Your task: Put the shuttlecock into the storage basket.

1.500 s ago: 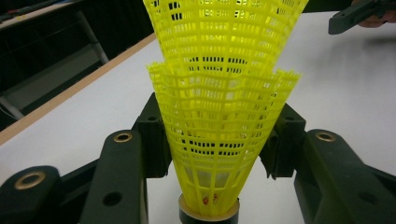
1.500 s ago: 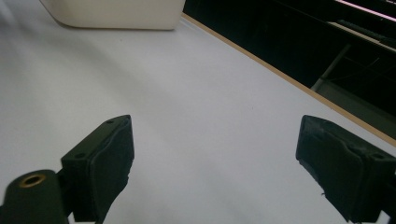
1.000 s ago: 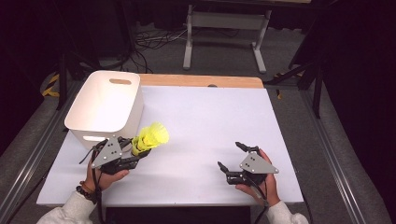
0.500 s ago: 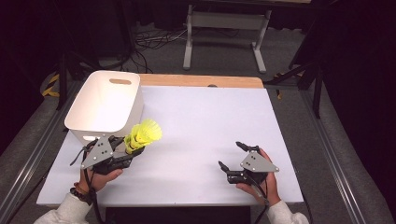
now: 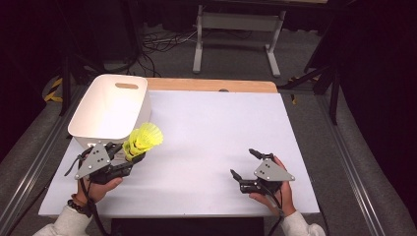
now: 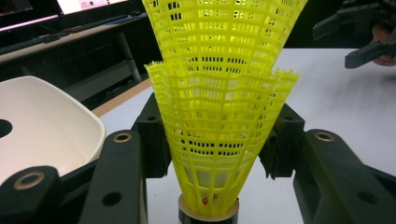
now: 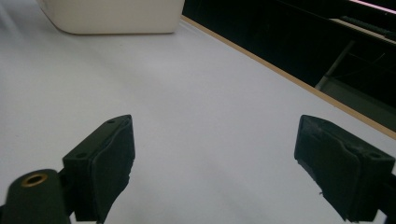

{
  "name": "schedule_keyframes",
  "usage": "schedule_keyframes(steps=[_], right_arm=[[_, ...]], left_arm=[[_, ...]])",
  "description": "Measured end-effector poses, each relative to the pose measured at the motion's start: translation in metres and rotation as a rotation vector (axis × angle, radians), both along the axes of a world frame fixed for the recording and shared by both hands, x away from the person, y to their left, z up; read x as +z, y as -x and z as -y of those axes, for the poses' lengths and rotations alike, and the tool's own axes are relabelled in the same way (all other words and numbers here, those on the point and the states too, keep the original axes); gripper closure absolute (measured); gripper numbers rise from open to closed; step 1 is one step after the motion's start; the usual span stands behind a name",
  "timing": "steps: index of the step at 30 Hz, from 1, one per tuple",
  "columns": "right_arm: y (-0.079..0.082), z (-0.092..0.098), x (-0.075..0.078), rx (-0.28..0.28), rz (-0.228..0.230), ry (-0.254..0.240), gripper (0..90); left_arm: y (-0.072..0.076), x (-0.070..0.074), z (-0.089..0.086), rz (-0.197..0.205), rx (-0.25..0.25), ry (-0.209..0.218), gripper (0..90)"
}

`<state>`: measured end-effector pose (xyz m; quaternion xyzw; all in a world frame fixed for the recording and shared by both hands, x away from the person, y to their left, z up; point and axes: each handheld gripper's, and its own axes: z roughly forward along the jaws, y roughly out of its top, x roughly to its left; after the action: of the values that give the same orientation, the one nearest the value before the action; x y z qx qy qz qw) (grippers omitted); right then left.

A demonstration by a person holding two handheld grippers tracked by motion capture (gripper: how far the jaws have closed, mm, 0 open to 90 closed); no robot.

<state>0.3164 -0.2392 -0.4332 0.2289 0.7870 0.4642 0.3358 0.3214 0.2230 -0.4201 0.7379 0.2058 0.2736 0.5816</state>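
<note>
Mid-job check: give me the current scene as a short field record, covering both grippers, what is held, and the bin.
left gripper: shut on the yellow shuttlecocks, near the table's front left
held item: yellow shuttlecocks, two plastic ones nested, skirts flaring away from the jaws, cork base toward the gripper
right gripper: open, nothing between the jaws, low over the table at front right
white bin: front left of the table, just beyond the left gripper; the visible interior looks empty
table: white surface, wooden far edge
</note>
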Motion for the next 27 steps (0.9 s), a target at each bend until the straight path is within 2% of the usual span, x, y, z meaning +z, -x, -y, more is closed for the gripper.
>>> schedule_keyframes(steps=[1, 2, 3, 7, 10, 11, 19, 20, 22, 27], right_arm=[[0.000, 0.000, 0.000, -0.001, 0.002, 0.004, 13.1], [0.000, 0.000, 0.000, -0.002, 0.001, 0.006, 13.1], [0.000, 0.000, 0.000, 0.000, -0.001, 0.005, 13.1], [0.000, -0.001, -0.001, 0.000, 0.000, 0.007, 13.1], [-0.001, -0.001, -0.001, -0.002, -0.004, 0.010, 13.1], [-0.001, -0.001, -0.001, -0.002, -0.004, 0.011, 13.1], [-0.001, -0.002, -0.002, 0.002, -0.010, 0.019, 13.1], [-0.002, -0.002, -0.002, 0.001, -0.009, 0.020, 13.1], [-0.002, -0.002, -0.002, 0.002, -0.011, 0.017, 13.1], [-0.001, -0.002, -0.002, 0.004, -0.011, 0.019, 13.1]], left_arm=[[0.000, 0.001, -0.002, 0.008, 0.004, -0.008, 52.9], [0.000, 0.001, -0.003, 0.003, 0.002, 0.007, 52.9], [0.000, 0.002, -0.004, 0.012, 0.006, -0.001, 52.9], [0.002, 0.002, -0.010, 0.008, 0.019, 0.017, 53.0], [0.001, 0.003, -0.014, 0.011, 0.030, 0.009, 53.2], [0.002, 0.002, -0.015, 0.006, 0.032, 0.021, 53.1], [0.002, 0.004, -0.021, 0.006, 0.046, 0.031, 53.2], [0.001, 0.004, -0.023, 0.018, 0.052, 0.024, 53.2], [0.002, 0.004, -0.023, 0.011, 0.050, 0.039, 53.1], [0.002, 0.005, -0.024, 0.013, 0.052, 0.046, 53.1]])
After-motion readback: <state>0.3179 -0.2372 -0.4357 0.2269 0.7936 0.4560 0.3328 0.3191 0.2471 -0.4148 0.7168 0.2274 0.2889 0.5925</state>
